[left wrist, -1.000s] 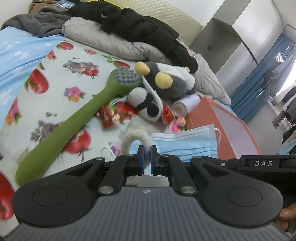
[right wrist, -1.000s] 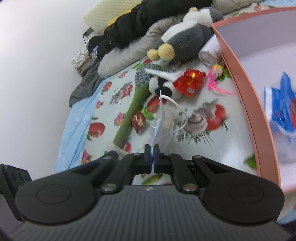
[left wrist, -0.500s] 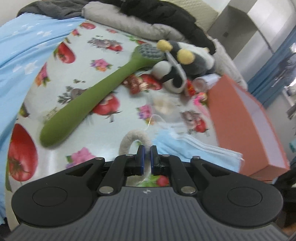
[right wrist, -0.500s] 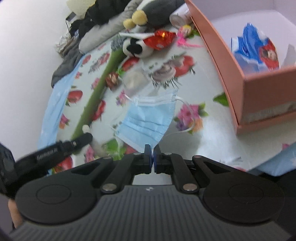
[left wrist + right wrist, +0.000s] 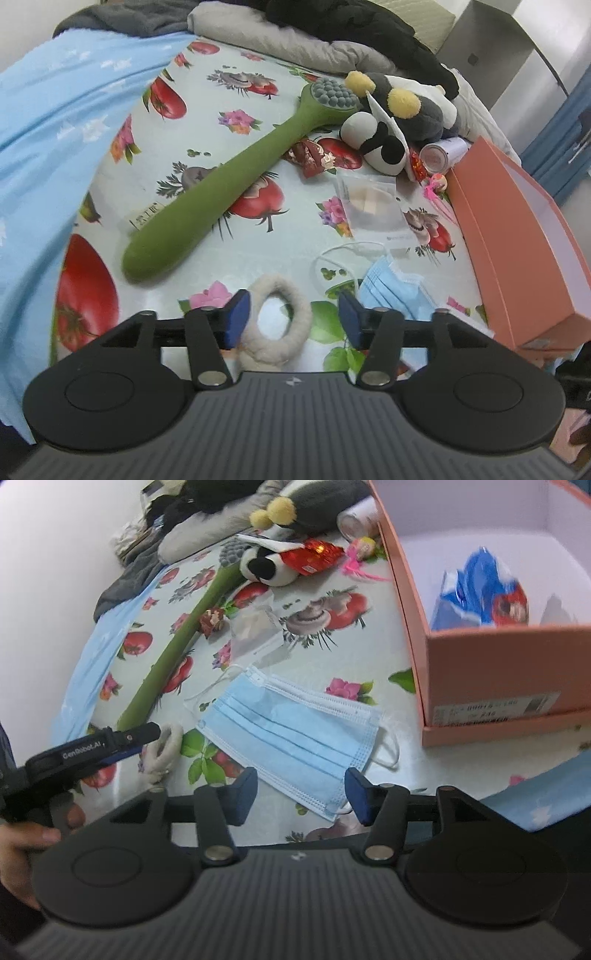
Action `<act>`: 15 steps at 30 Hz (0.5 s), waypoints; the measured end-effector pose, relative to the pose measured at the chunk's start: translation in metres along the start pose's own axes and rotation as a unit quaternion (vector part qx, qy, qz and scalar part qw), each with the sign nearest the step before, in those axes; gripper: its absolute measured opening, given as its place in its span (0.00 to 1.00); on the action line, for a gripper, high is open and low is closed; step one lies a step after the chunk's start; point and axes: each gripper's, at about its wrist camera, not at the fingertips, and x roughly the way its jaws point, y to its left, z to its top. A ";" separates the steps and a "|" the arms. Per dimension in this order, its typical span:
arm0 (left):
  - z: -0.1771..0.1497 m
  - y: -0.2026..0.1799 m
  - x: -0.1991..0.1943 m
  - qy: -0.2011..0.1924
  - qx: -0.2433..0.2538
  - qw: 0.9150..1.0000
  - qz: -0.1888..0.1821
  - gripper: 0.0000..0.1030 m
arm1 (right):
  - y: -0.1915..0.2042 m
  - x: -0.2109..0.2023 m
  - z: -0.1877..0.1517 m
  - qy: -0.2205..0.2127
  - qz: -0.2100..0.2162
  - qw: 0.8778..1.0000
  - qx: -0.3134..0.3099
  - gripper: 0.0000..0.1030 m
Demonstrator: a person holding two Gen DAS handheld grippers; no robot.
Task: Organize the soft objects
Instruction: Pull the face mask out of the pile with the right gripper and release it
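My left gripper (image 5: pixel 293 314) hangs low over the fruit-print sheet with its jaws opening. A cream fluffy hair loop (image 5: pixel 275 325) lies on the sheet between them, free of the pads. My right gripper (image 5: pixel 301 790) is opening too. The near corner of a light blue face mask (image 5: pixel 295 731) lies flat between its fingers, not pinched. The same mask (image 5: pixel 391 291) shows just right of the left gripper. From the right wrist view the left gripper (image 5: pixel 122 738) sits beside the loop (image 5: pixel 166 749), held by a hand.
An orange box (image 5: pixel 413 635) stands to the right with a blue packet (image 5: pixel 476 590) inside. A long green brush (image 5: pixel 229 184), a panda plush (image 5: pixel 380 142), a penguin plush (image 5: pixel 406 99), a clear packet (image 5: pixel 373 206) and small trinkets lie further up the bed. Dark clothes are heaped at the head.
Both grippers were shut, the left on the loop and the right on the mask. Both sank toward the sheet and opened, and loop and mask now lie on the bed.
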 end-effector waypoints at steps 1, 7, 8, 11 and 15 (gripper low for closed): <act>-0.002 0.000 -0.002 -0.003 0.006 1.000 -0.001 0.63 | 0.003 -0.002 0.000 -0.005 -0.005 1.000 -0.011 0.54; -0.011 -0.001 0.004 -0.001 0.046 0.999 0.024 0.65 | 0.031 0.015 0.011 -0.035 0.000 0.995 -0.096 0.67; -0.012 0.000 0.007 0.001 0.050 0.998 0.027 0.68 | 0.033 0.022 0.014 -0.036 -0.005 0.994 -0.105 0.67; -0.015 0.001 0.009 -0.002 0.057 0.998 0.020 0.69 | 0.042 0.044 0.020 -0.031 -0.019 0.990 -0.138 0.67; -0.020 0.002 0.014 -0.003 0.063 0.998 0.022 0.69 | 0.049 0.071 0.021 -0.016 -0.034 0.980 -0.195 0.67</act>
